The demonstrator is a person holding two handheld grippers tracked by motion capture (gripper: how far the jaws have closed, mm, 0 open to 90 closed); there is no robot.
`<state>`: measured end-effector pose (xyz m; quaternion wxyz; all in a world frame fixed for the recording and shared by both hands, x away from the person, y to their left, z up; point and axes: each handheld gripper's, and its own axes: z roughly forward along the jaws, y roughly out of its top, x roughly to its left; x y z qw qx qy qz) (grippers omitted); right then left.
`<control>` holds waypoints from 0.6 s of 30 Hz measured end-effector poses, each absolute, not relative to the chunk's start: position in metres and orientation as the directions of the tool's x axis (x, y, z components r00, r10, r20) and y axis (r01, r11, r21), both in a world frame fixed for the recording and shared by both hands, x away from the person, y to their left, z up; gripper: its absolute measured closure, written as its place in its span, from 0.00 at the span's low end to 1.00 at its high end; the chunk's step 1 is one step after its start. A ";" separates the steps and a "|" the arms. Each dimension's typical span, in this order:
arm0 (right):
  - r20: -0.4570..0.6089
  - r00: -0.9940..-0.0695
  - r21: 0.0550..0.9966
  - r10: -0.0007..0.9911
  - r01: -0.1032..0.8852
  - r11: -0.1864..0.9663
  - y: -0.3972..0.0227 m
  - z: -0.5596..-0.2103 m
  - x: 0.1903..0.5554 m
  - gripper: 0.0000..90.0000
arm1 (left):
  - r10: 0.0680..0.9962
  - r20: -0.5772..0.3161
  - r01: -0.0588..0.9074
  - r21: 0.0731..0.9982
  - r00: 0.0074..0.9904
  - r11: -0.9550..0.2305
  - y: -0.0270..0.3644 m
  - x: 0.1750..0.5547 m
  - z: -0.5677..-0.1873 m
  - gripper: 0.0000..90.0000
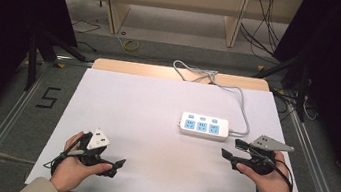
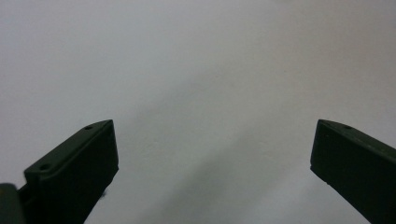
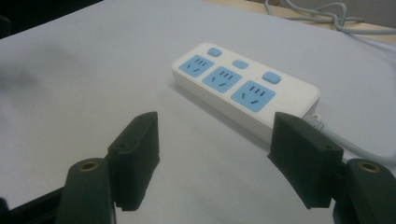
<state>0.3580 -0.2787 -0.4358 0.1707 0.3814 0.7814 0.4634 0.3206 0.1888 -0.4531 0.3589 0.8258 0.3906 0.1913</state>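
Power strip (image 1: 203,126), white with three blue sockets and three blue switches, lies flat on the white sheet (image 1: 154,124) covering the table, just ahead of the right gripper (image 1: 231,150) and a little to its left in the high view. In the right gripper view the strip (image 3: 245,86) sits beyond the two black jaws, which stand wide apart with nothing between them; the end where its grey cable (image 3: 355,149) leaves is nearest the right-hand jaw, close to it but apart. The cable (image 1: 243,106) runs away from the gripper along the strip's far side to a loose tangle at the table's back edge. The right gripper hovers low, held in the person's right hand (image 1: 270,183).

The left gripper (image 1: 115,166) sits well apart from the strip, near the sheet's front edge, in the person's left hand (image 1: 73,165). In its own view the left gripper (image 2: 215,154) has its jaws spread wide over bare white sheet (image 2: 210,70), gripping nothing.
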 end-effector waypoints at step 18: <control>0.039 -0.636 0.837 0.771 0.442 0.323 -0.267 -0.427 0.369 0.70 | 0.786 0.037 0.502 0.751 0.617 -0.429 0.190 0.322 -0.453 0.01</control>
